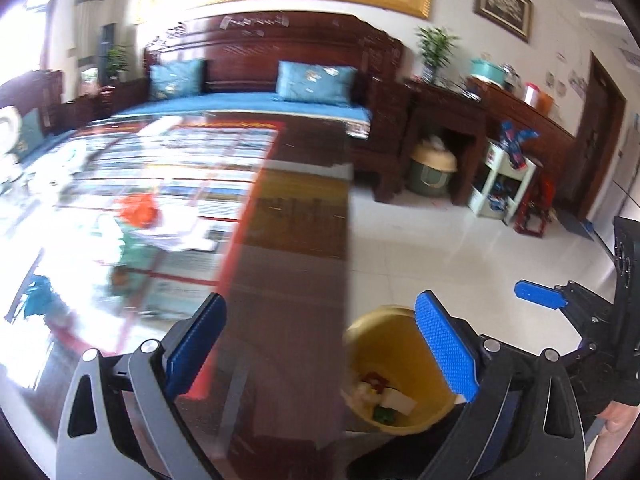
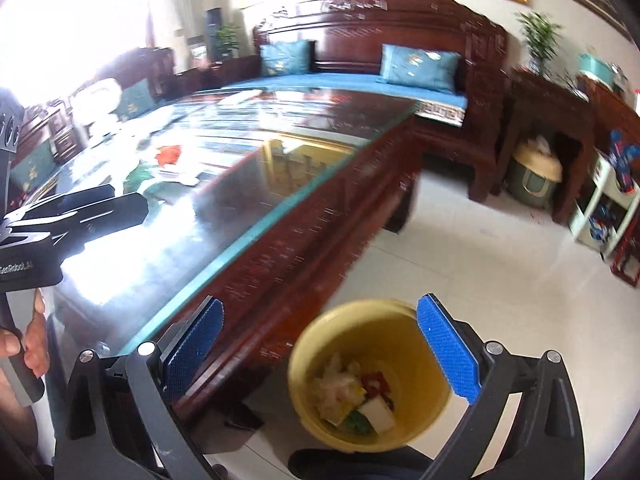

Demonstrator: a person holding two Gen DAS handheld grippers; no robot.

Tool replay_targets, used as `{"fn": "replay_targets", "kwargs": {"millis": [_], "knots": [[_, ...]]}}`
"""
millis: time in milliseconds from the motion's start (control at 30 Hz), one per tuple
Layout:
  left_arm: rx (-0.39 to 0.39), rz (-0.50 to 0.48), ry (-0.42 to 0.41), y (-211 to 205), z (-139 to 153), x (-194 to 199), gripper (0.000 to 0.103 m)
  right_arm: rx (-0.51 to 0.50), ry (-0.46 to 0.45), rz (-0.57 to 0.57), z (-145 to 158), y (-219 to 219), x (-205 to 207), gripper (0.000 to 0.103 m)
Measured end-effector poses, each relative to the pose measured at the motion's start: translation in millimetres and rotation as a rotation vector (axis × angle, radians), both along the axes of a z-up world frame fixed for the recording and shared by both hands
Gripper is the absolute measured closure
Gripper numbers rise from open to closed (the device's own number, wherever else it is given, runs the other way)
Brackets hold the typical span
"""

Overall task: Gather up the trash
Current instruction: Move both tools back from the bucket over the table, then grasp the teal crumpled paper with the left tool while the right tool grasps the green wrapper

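Your right hand-held gripper (image 2: 320,344), blue pads spread wide and empty, hangs above the round yellow plastic bin (image 2: 370,376) on the white tiled floor beside the glass-topped dark wooden bench (image 2: 256,184). Your left hand-held gripper (image 1: 320,344), equally parted, points across the bench edge. Motion blur smears the orange and white litter (image 1: 156,224) on the glass. Crumpled wrappers fill the bin's bottom.
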State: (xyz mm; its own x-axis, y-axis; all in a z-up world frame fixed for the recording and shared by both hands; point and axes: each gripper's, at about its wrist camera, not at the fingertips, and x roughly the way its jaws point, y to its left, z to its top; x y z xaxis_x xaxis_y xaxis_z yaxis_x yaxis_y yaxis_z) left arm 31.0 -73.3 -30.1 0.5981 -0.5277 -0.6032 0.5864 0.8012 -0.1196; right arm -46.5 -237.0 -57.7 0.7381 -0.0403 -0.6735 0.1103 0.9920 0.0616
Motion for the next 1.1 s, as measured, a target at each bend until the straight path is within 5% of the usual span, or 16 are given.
{"fn": "replay_targets", "kwargs": {"millis": [533,833,1100], "knots": [[0.010,0.304,-0.065,171,16,48,0.004,0.036,-0.091,0.207,26,147,93,0.011],[0.049,0.401,-0.018,216,-2,94,0.004,0.059,-0.048,0.255,21,180,145,0.037],[0.064,0.399,0.011,223,-24,137,0.004,0.029,-0.016,0.291,15,189,194,0.039]]}}
